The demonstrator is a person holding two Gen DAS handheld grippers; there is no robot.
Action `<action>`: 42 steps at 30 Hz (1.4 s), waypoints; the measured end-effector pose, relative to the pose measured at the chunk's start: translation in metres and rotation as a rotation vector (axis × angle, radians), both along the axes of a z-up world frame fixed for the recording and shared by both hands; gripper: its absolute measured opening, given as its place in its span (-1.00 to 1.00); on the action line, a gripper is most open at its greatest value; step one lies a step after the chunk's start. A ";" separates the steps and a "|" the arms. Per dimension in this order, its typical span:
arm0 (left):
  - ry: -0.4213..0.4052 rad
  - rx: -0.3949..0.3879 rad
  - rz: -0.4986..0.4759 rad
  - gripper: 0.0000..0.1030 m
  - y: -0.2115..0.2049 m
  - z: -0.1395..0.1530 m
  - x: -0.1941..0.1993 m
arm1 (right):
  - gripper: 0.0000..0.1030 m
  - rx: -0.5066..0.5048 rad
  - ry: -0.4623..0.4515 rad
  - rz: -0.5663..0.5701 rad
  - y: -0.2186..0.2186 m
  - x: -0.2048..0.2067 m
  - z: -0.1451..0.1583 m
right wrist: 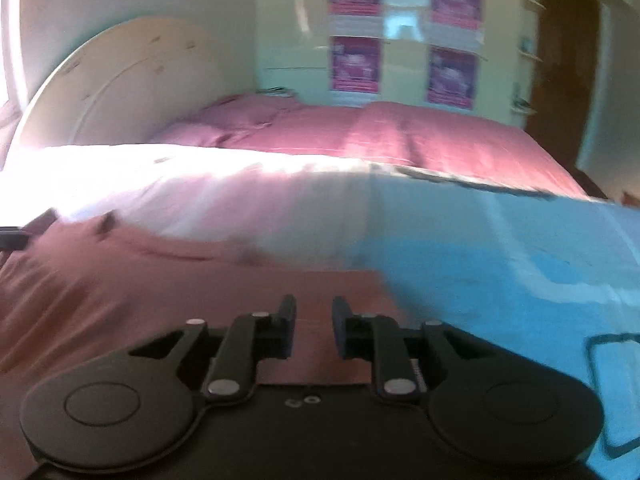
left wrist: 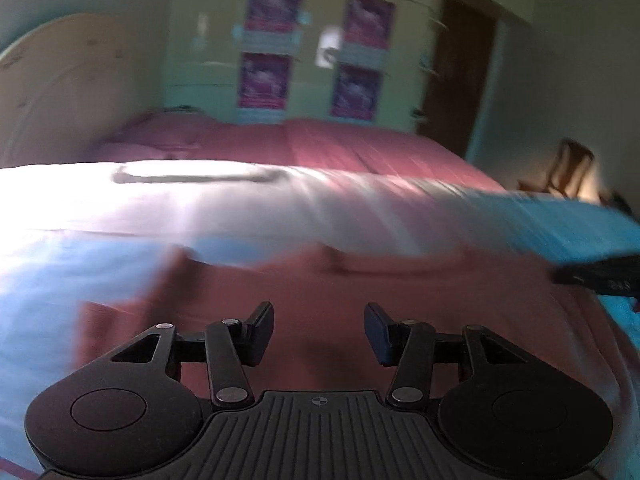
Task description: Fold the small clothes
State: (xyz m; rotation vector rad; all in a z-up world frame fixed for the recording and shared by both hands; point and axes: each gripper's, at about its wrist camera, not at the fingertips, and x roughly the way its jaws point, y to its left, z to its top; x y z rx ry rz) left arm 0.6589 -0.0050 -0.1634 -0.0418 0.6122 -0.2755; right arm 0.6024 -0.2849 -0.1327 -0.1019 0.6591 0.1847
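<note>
A reddish-brown garment lies spread on a light blue and white sheet on the bed. Both views are motion-blurred. My left gripper hovers over the garment's near part, open, with nothing between its fingers. My right gripper is over the garment's right edge, where it meets the blue sheet. Its jaws stand a narrow gap apart with no cloth pinched. The right gripper's tip shows at the left wrist view's right edge. The left gripper shows at the right wrist view's left edge.
Beyond the sheet the bed has a maroon cover and a cream curved headboard on the left. A pale wardrobe with posters stands behind, a brown door to its right, and a wooden chair at far right.
</note>
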 end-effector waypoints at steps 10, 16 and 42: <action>0.039 0.099 -0.030 0.04 -0.030 -0.012 -0.009 | -0.10 -0.070 0.067 0.102 0.070 -0.003 -0.024; 0.055 0.120 0.073 0.21 0.030 -0.011 -0.020 | -0.08 -0.059 0.086 -0.104 0.011 -0.004 -0.018; 0.091 0.099 0.221 0.24 0.071 -0.007 -0.105 | -0.06 -0.058 0.132 -0.236 -0.010 -0.080 -0.017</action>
